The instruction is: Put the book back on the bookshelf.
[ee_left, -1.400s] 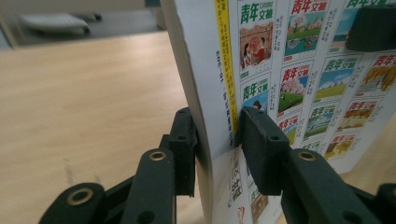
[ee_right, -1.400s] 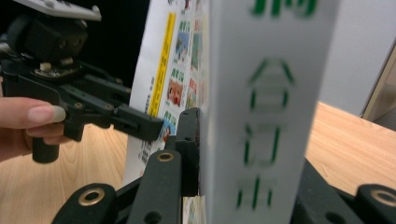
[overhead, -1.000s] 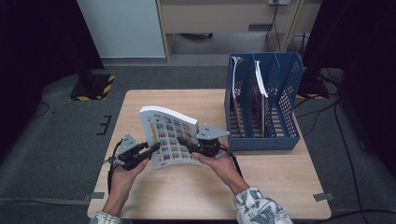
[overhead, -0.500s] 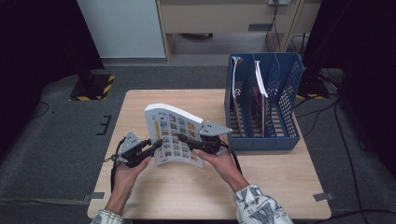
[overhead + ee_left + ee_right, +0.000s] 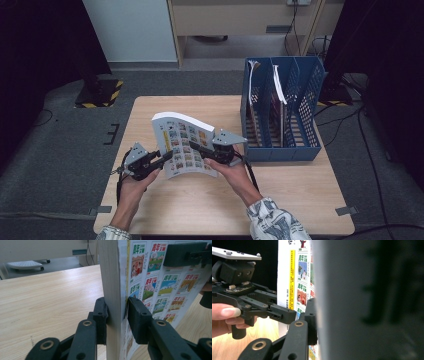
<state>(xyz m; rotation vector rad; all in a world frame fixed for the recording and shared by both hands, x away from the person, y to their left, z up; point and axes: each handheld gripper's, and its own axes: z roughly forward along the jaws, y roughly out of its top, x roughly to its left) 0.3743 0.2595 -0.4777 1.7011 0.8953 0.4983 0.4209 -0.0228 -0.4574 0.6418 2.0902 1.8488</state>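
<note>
Right now you hold a thick book (image 5: pixel 184 145) between both tongs, lifted above the middle of the surface (image 5: pixel 300 195) and tilted so its picture-covered face looks toward you and its white page block faces up and away.

Your left tongs (image 5: pixel 166 156) come in from the near-left side and clamp the book's left edge. In the left gripper view the two black pads press on either side of the page block (image 5: pixel 112 290), one on the plain side and one on the printed cover (image 5: pixel 160 287), so that grip is firm on the book.

Your right tongs (image 5: pixel 196 147) reach in from the right and sit on the book's right part, just beside the left ones. Their jaws have just been closing, with the book between them. In the right gripper view one pad lies flat against the book, while the other jaw is hidden behind a blurred grey mass close to the lens; the left tongs (image 5: pixel 287 313) and the fingers (image 5: pixel 227 312) of your left hand show beyond it.

A blue file rack (image 5: pixel 305 145) stands at the right side of the surface toward the far edge, well apart from the book, with a few papers (image 5: pixel 280 90) upright in its compartments.
</note>
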